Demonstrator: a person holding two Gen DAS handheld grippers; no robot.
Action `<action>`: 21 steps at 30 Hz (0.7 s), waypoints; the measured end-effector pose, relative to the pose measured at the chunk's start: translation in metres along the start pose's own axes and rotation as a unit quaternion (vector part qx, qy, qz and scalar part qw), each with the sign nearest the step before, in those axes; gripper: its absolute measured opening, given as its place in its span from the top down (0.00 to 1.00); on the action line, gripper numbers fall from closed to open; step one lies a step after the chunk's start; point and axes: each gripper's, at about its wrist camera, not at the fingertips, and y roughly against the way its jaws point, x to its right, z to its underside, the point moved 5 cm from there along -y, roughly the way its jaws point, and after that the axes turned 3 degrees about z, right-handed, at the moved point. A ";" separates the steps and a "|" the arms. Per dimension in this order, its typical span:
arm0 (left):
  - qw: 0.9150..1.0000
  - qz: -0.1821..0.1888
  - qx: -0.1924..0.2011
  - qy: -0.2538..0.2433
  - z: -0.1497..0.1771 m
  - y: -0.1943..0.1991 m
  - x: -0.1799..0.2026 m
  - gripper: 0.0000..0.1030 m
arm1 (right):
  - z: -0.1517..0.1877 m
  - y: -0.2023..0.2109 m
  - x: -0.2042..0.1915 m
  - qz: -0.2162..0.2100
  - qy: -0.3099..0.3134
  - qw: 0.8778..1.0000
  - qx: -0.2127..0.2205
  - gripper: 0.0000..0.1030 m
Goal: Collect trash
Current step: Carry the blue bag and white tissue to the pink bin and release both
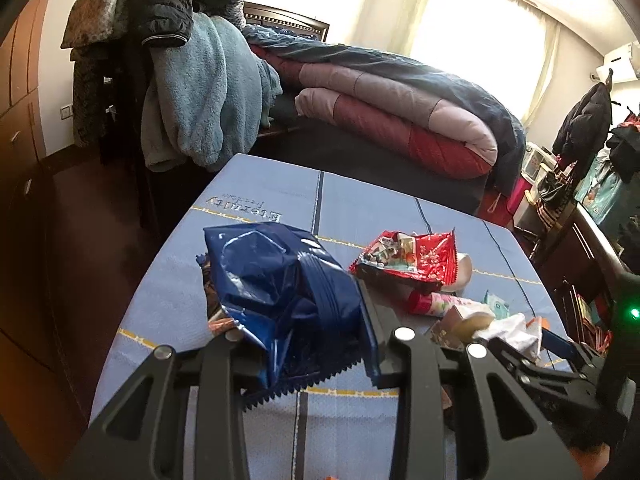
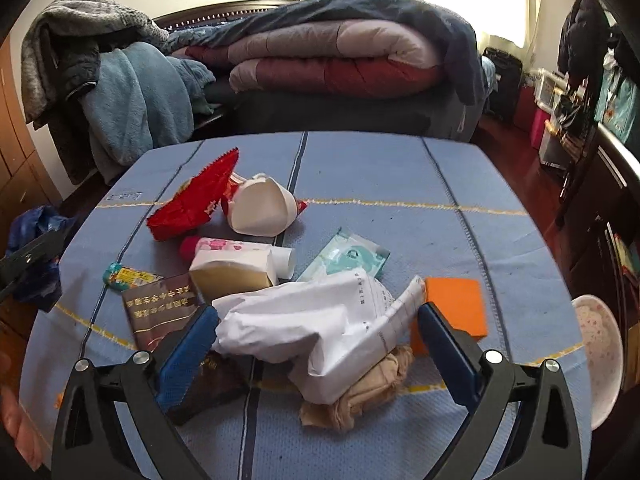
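Trash is being gathered on the blue tablecloth (image 2: pixel 400 168).
The blue bag (image 1: pixel 276 292) is being clamped by the left gripper (image 1: pixel 300 344); crumpled white paper (image 2: pixel 320 320) is being straddled by the right gripper (image 2: pixel 318 336) (fingers wide apart).

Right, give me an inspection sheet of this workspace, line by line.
Surface: table under a blue cloth with dark stripes and yellow stitching.
Job's things: blue foil bag in the left gripper; crumpled white paper over a beige wad; red wrapper; white paper cup, on its side.
Clutter: pink-capped tube, cream box, teal wipes pack, orange pad, dark booklet.
Grippers: left gripper shut on the bag; right gripper open, straddling the paper.
Cables: nothing seen.
Surroundings: bed with folded quilt, hanging clothes, bright window.
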 end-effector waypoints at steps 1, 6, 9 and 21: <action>1.000 0.002 0.000 0.000 0.001 0.001 0.000 0.67 | 0.000 0.000 0.000 -0.005 -0.002 1.000 0.001 0.19; 1.000 0.011 0.003 -0.003 -0.001 0.006 0.004 0.66 | -0.001 0.013 0.003 -0.010 0.003 1.000 0.020 0.29; 1.000 0.020 0.011 -0.008 -0.003 0.015 0.009 0.66 | -0.003 0.031 0.006 -0.024 -0.001 0.999 0.042 0.29; 0.993 0.099 0.030 -0.055 -0.001 0.064 0.083 0.66 | 0.024 0.109 0.059 -0.070 -0.058 0.993 0.074 0.29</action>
